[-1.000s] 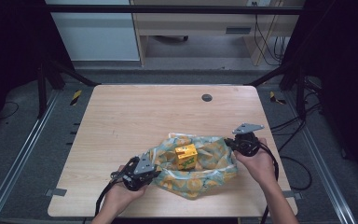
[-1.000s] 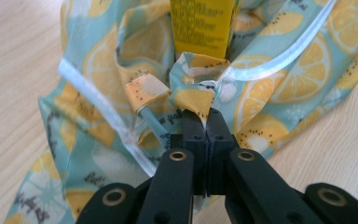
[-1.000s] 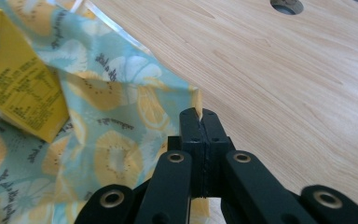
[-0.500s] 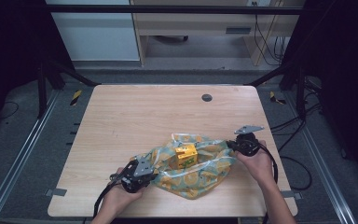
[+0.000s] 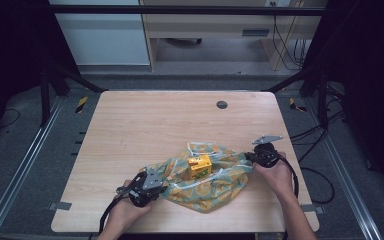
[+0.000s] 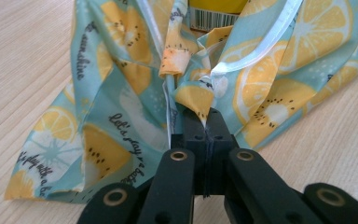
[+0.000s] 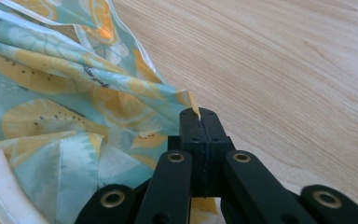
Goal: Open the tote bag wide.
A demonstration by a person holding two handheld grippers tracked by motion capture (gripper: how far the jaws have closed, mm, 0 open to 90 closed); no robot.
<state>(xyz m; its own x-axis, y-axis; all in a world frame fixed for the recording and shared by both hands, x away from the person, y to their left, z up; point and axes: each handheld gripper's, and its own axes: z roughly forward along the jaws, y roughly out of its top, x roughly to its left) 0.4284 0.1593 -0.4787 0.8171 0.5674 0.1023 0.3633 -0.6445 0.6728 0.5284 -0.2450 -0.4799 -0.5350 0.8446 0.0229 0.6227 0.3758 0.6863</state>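
Observation:
A teal cloth bag (image 5: 207,177) printed with lemon slices lies on the wooden table (image 5: 145,125) near its front edge. A yellow box (image 5: 199,165) stands in its open mouth; its barcode (image 6: 214,18) shows at the top of the left gripper view. My left gripper (image 5: 156,181) is shut on a fold of the bag's left edge (image 6: 193,95). At the bag's right end, my right gripper (image 5: 250,157) is shut on a corner of the cloth (image 7: 189,100). The bag (image 7: 60,107) stretches away to the left of its jaws.
A small dark round grommet (image 5: 222,104) sits in the table near its far edge. Bare wood spreads over the far half. Black frame struts (image 5: 55,75) stand at both far corners, and cables (image 5: 320,175) trail off the right side.
The right hand has sunk a little toward the table with its corner of the bag, and the bag lies flatter. The left hand has stayed put.

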